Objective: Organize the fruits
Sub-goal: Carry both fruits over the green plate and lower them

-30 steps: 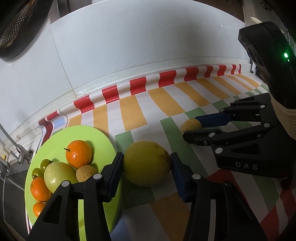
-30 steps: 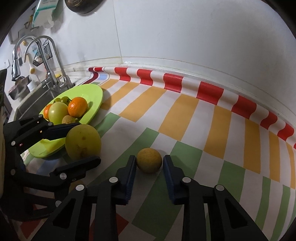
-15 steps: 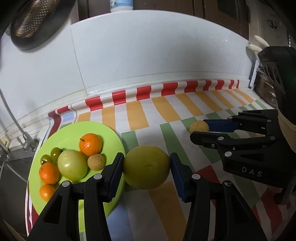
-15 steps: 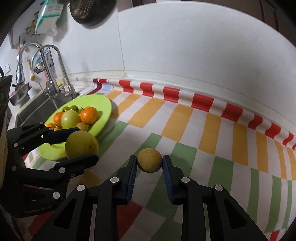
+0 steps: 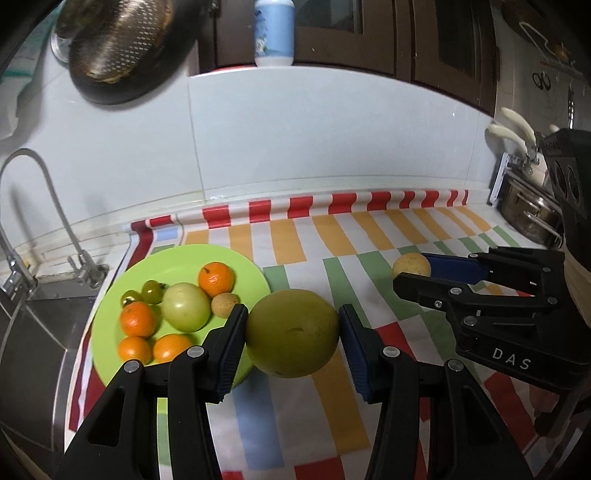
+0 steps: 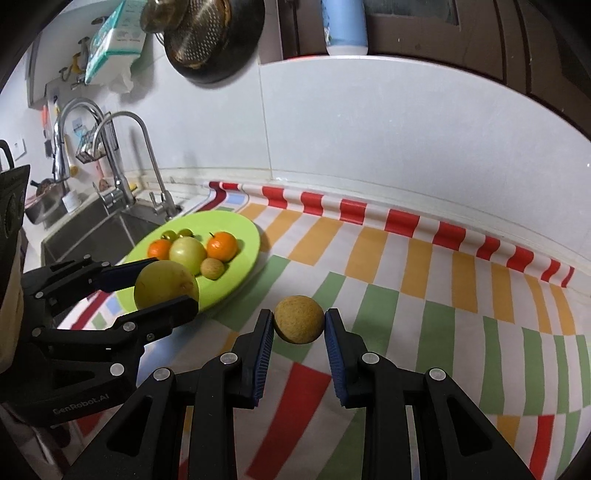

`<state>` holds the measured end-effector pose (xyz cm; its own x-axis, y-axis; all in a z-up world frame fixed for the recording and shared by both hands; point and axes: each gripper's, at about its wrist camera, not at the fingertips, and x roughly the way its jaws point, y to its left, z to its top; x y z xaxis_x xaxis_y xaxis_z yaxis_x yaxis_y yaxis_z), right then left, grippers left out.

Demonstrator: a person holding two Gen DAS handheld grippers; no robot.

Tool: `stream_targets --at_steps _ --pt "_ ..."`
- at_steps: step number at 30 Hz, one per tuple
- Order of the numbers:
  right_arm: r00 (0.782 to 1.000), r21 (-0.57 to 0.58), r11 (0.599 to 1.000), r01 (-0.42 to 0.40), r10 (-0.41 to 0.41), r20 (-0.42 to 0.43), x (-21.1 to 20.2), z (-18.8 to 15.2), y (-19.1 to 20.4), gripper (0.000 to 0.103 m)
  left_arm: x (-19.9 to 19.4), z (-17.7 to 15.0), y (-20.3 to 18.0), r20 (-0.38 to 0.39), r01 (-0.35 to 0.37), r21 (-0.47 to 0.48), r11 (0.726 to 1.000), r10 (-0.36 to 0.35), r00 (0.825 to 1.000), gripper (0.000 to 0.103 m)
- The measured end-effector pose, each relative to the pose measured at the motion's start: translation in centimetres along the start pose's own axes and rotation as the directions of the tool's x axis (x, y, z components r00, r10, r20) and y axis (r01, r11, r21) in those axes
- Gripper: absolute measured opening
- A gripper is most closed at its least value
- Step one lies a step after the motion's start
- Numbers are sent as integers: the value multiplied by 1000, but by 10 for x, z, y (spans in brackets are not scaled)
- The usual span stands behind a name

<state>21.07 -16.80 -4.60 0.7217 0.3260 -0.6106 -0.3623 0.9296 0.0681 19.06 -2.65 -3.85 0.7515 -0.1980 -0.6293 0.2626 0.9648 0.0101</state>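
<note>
Kitchen corner. White tiled wall [image 5: 295,140] runs behind the worktop [image 6: 424,306], which is covered by a cloth with red, orange and green stripes. Steel sink [image 6: 92,229] at the left end with two curved taps [image 6: 140,147] — one tap [image 5: 40,206] shows in the left view. Dark pan [image 5: 122,48] hangs on the wall above. Blue-white bottle [image 5: 274,31] stands on a ledge in front of dark wood cabinets [image 5: 424,37]. Paper pack [image 6: 114,40] up on the wall by the sink. Metal pot [image 5: 532,218] at the right end — lighting dim, indoor.

Home kitchen: sink [image 6: 88,236], faucet [image 6: 122,155], hanging colander [image 5: 114,44].
</note>
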Motion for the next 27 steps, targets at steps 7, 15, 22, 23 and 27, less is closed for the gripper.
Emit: stream_targets --at_steps 7,15,22,23,27 --pt "999 22 1000 -7 6 37 -21 2 23 29 -30 -6 14 31 -15 -16 1000 16 999 50" --pt "998 9 1000 -18 17 54 -29 2 55 29 -49 -14 34 37 -25 -9 1000 26 999 50" --pt "999 11 1000 -25 24 47 -22 4 79 29 -55 -20 58 29 -29 1 1000 29 999 50" --pt "999 12 1000 -26 26 43 -20 5 83 29 -55 -20 61 26 -29 3 1000 29 999 50" --pt "999 10 1000 -29 29 35 -10 8 96 29 -52 -23 78 13 -31 5 999 31 999 50"
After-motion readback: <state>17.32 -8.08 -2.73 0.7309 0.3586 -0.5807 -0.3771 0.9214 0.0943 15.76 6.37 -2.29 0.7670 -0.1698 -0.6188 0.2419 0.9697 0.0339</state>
